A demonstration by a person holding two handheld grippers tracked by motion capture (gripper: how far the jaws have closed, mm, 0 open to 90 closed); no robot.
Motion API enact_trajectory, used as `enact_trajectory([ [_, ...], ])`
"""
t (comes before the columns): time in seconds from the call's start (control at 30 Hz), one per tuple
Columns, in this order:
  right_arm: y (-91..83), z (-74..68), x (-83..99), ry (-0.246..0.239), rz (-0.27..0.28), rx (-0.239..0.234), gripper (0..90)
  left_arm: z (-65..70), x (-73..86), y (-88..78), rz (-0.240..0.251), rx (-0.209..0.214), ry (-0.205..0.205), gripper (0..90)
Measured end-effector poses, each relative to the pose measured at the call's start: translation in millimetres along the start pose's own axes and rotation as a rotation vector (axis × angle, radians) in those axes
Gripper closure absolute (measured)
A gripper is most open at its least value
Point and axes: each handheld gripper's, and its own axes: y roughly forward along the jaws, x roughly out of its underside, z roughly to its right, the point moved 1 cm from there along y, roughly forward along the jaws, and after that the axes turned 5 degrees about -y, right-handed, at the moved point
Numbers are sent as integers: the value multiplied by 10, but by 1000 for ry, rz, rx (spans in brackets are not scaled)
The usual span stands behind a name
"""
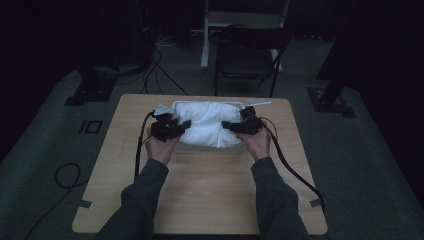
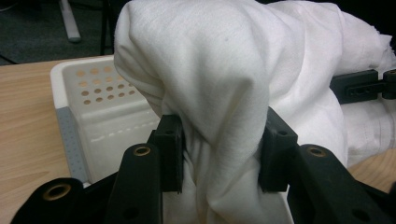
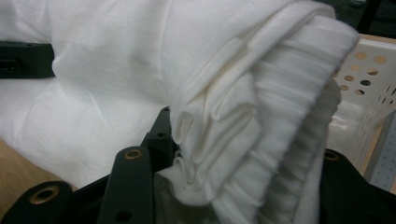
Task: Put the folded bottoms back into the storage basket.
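Hiding most of basket: cloth

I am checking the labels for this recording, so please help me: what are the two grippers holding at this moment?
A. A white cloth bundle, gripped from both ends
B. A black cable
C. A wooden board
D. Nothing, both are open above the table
A: the left gripper and the right gripper each have their jaws closed on folds of the white cloth, over the white perforated basket.

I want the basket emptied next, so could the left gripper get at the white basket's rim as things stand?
Probably not: the left gripper is shut on the white cloth, which drapes over the basket; it must let go first.
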Motion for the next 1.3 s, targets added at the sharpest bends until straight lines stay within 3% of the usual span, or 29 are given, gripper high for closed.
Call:
enact_trajectory([
  [0.43,116,109,-40,30,-13,12,529,-31,-65,132,-11,-24,12,594],
  [1.3,404,265,-38,93,-83,28,526,-171,0,418,-50,-70,-40,593],
])
